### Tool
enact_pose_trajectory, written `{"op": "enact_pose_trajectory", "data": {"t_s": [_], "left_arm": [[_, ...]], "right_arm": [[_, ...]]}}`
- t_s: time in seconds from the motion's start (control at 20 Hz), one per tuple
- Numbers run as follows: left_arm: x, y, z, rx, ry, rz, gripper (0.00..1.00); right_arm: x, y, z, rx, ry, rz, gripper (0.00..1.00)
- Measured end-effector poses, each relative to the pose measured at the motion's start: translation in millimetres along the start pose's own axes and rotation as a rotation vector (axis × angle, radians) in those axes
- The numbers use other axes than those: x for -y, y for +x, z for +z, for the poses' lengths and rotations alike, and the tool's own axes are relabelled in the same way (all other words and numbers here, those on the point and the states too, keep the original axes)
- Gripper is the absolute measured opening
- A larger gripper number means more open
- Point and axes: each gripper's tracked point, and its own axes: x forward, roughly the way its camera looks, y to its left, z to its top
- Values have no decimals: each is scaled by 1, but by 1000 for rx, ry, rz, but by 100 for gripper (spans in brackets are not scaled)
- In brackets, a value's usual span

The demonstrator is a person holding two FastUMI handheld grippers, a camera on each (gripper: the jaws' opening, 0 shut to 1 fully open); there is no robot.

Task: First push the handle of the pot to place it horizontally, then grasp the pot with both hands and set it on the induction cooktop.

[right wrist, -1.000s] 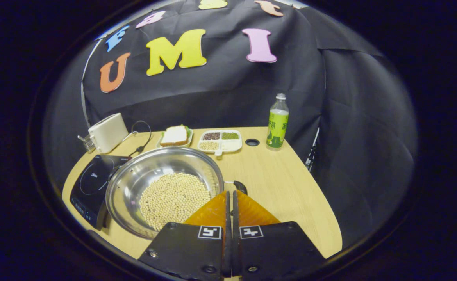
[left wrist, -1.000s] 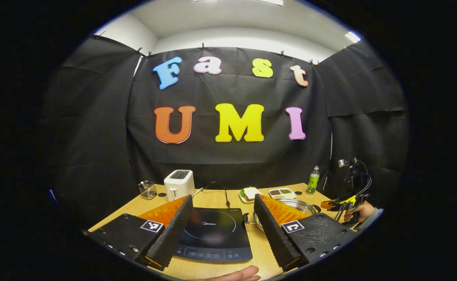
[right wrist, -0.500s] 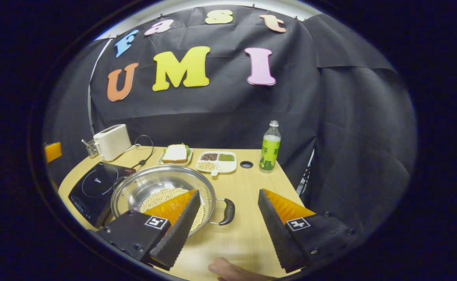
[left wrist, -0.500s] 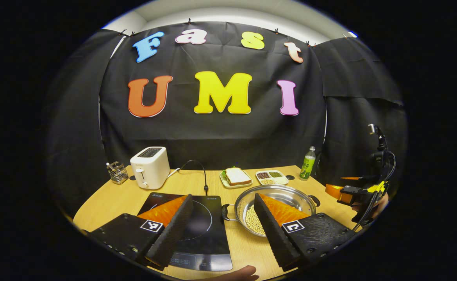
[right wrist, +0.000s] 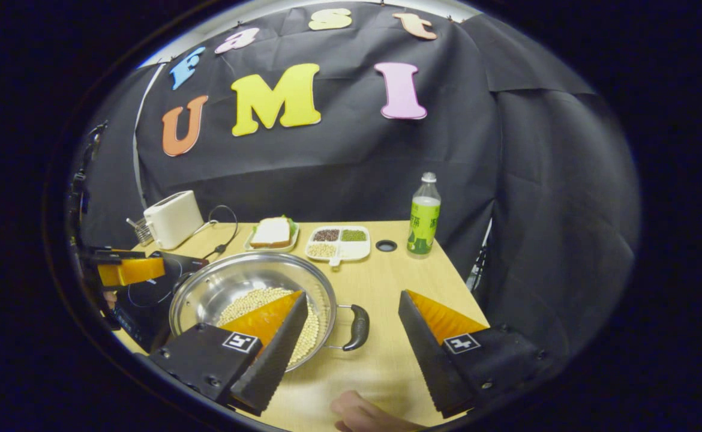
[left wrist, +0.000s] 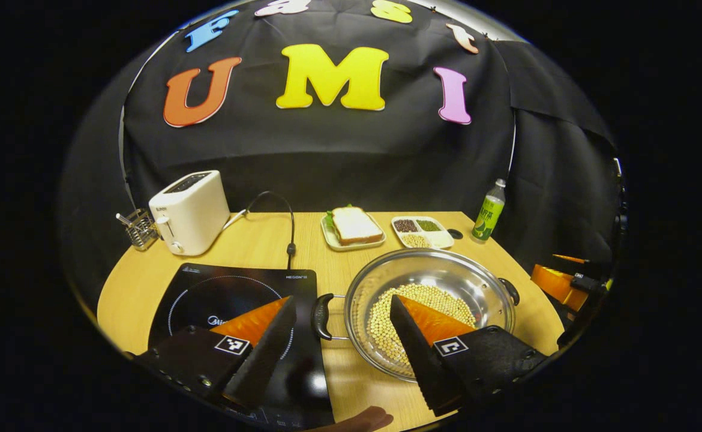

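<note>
Back of tabletop [left wrist: 267, 240]: toaster [left wrist: 190, 211], utensil rack [left wrist: 138, 228], sandwich plate [left wrist: 352, 228], bean tray [left wrist: 422, 231], green bottle [left wrist: 490, 210].

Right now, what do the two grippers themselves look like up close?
Each gripper, left and right, has two wedge-shaped fingers with ribbed inner faces on dark textured bodies. Each body carries a square black-and-white marker tag, with small screws near the base.

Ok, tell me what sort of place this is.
Probably a mock kitchen in a recording booth: a round wooden table holds a black induction cooktop, a white toaster and a steel pot of beans, against draped black cloth.
</note>
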Motion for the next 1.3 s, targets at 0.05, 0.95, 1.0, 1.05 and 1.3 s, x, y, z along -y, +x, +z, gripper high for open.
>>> {"op": "enact_pose_trajectory", "data": {"t_s": [0.05,0.95,1.0,1.05,1.3], "left_arm": [[2,8,-5,-21,-5,-8,95],[-21,64,-44,-168,2,73,73],[-22,63,-46,-183,2,80,71],[-23,68,-42,-170,14,80,65],[-22,68,-44,-190,23,80,63]], "right_arm": [[3,3,-2,-6,8,-7,98],[-7,53,-54,-196,82,42,94],[-10,55,-55,-202,93,51,91],[-10,56,-58,-214,100,55,86],[-12,58,-61,-250,123,23,67]]}}
